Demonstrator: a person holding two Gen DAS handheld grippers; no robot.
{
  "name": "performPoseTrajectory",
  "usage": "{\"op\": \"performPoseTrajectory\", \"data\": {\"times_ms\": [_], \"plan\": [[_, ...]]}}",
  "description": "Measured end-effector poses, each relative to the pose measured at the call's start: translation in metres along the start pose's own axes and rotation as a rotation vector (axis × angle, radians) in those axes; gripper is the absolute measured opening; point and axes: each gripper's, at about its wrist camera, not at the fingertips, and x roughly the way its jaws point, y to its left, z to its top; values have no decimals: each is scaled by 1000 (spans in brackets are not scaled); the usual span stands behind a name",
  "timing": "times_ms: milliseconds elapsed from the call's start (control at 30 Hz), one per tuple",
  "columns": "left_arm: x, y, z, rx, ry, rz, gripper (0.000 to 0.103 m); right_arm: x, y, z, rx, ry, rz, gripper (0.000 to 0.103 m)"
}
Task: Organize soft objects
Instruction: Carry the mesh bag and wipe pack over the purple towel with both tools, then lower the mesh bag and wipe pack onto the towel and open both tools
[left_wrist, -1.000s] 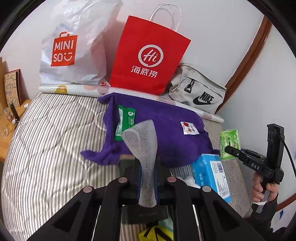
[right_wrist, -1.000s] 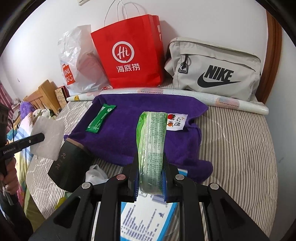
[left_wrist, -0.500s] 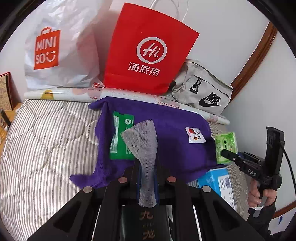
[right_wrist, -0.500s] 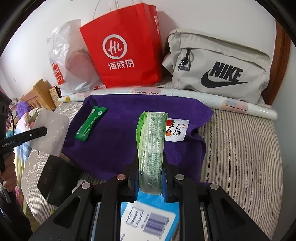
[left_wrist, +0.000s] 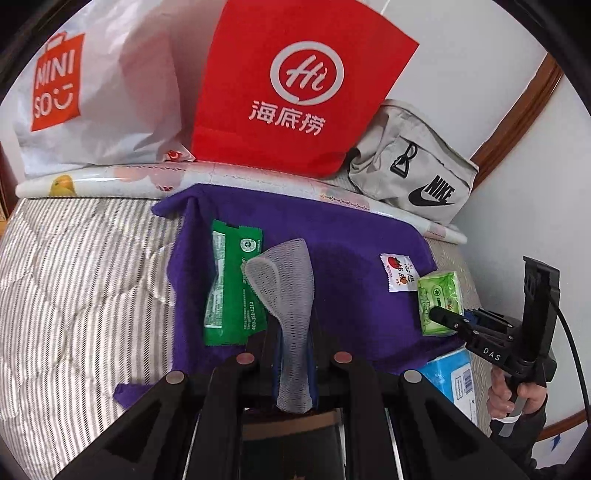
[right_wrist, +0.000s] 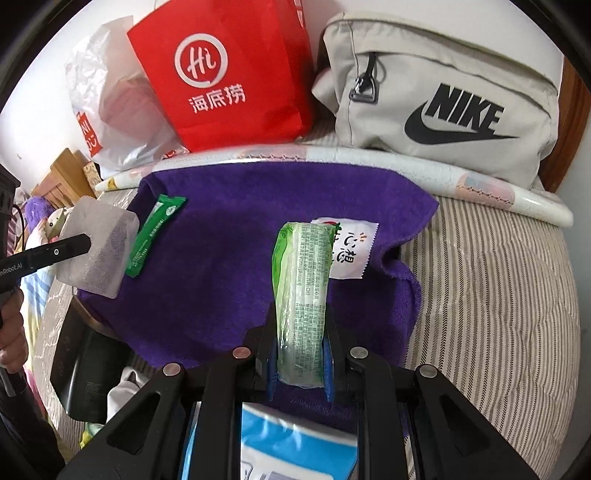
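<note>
A purple towel (left_wrist: 343, 258) (right_wrist: 240, 258) lies spread on the striped bed. On it lie a green sachet (left_wrist: 231, 288) (right_wrist: 153, 236) at the left and a small white sachet (left_wrist: 399, 273) (right_wrist: 351, 251) at the right. My left gripper (left_wrist: 293, 347) is shut on a white mesh foam sleeve (left_wrist: 288, 295) (right_wrist: 98, 251), held over the towel's left part beside the green sachet. My right gripper (right_wrist: 301, 354) is shut on a green tissue pack (right_wrist: 301, 295) (left_wrist: 439, 299), held over the towel's right part next to the white sachet.
Behind the towel lie a rolled white mat (right_wrist: 406, 166), a red paper bag (left_wrist: 295, 85), a white MINISO bag (left_wrist: 85, 92) and a grey Nike bag (right_wrist: 443, 103). A blue tissue box (left_wrist: 454, 376) and a black box (right_wrist: 85, 369) sit by the towel's near edge.
Both grippers have moved forward over the purple towel with their loads still held. The towel and bags now look closer in both views.
</note>
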Motion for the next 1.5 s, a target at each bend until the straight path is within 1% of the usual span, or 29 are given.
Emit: {"op": "performPoseTrajectory", "data": {"times_ms": [267,367,467,600,900,967,1000,1100,1133,1167,1233,1367,1500], "plan": [[25,-3,3,23,46,2,11,16,4,4,-25,49,16,19],[33,-3,5,27,62,-4,11,22,4,3,-33,77,-3,19],[41,-5,7,33,79,-8,11,23,5,2,-44,81,-12,19],[52,-5,6,46,101,14,11,24,6,4,-55,90,-23,19],[60,10,3,11,129,44,13,26,5,7,-62,87,-34,21],[61,12,3,8,140,56,22,27,6,7,-63,85,-35,22],[61,14,3,7,145,61,23,27,7,7,-64,85,-36,23],[62,16,3,-3,160,76,29,29,9,7,-73,90,-42,35],[61,16,2,-4,159,76,36,29,10,7,-76,90,-44,40],[60,16,2,-3,158,79,44,28,10,7,-77,85,-46,41],[58,16,0,2,152,95,52,26,10,6,-80,76,-44,42],[52,18,-3,0,149,101,52,20,12,3,-86,62,-48,51],[40,20,-7,-16,141,101,56,11,15,0,-87,47,-45,52]]}}
